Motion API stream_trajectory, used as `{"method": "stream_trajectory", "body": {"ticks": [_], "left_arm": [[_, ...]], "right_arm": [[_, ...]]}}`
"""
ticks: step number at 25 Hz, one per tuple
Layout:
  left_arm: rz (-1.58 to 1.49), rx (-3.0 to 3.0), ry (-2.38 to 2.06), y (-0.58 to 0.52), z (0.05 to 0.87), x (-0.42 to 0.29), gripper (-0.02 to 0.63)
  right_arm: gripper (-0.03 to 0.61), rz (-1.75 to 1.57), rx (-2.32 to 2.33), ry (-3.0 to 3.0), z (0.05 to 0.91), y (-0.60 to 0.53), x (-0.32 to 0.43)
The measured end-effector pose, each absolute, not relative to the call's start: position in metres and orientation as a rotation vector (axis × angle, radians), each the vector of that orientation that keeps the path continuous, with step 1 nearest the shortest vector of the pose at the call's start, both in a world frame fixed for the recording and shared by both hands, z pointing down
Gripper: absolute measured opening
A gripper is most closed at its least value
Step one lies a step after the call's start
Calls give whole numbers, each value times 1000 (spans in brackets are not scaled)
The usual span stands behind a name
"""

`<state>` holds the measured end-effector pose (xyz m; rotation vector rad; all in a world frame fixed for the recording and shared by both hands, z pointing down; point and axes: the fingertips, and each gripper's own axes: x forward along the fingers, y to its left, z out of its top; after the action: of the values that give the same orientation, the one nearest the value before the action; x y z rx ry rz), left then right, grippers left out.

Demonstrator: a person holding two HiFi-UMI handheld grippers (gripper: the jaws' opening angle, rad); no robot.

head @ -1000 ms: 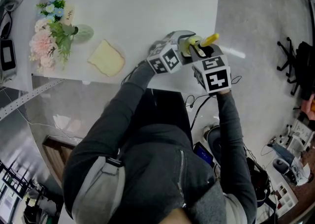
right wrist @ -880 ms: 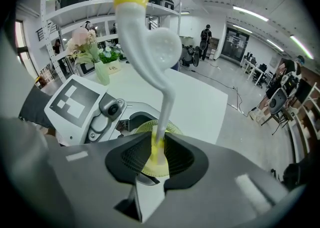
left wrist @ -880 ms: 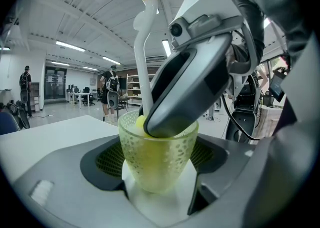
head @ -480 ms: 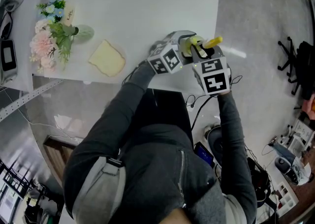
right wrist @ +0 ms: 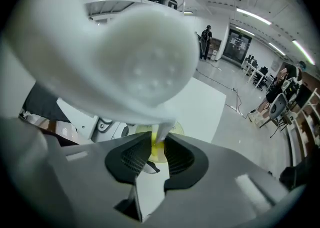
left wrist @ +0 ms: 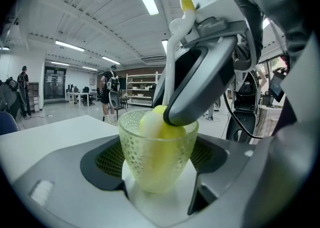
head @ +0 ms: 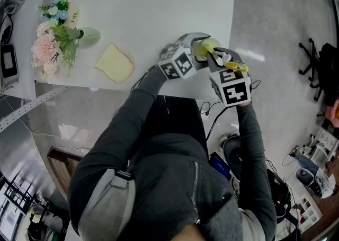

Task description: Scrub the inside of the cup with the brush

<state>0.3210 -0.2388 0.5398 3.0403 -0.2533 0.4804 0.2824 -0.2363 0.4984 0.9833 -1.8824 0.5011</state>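
A clear, bumpy-textured cup point(left wrist: 157, 154) stands upright between the pads of my left gripper point(left wrist: 157, 169), which is shut on it. In the head view the cup point(head: 203, 47) is near the white table's point(head: 159, 1) near right corner, with the left gripper point(head: 192, 51) on its left. A brush with a white handle point(right wrist: 125, 61) and a yellow sponge head point(left wrist: 154, 122) reaches down into the cup. My right gripper point(right wrist: 157, 153) is shut on the handle's thin stem, directly above the cup point(right wrist: 161, 148). The handle's yellow end point(head: 234, 67) sticks out over the right gripper point(head: 215, 57).
A pale yellow sponge-like pad point(head: 114, 62) lies on the table to the left of the cup. A bunch of flowers point(head: 53, 38) is at the far left. The table's right edge runs just past the cup, with grey floor and an office chair point(head: 318, 68) beyond.
The brush handle's yellow end has swung from pointing away over the cup to lying over the right gripper's cube, which shifted slightly nearer. The cup and left gripper stayed put.
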Motion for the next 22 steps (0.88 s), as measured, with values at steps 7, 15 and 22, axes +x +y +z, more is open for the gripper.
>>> {"method": "stream_trajectory", "body": {"ticks": [7, 15, 22], "left_arm": [[483, 3040, -253, -238, 538, 323, 385], [479, 3040, -254, -239, 538, 324, 385], [483, 3036, -259, -239, 539, 322, 385]], "right_arm": [[81, 580, 987, -1905, 503, -239, 281], [81, 594, 911, -1880, 507, -243, 278], [81, 657, 800, -1821, 514, -249, 275]]}}
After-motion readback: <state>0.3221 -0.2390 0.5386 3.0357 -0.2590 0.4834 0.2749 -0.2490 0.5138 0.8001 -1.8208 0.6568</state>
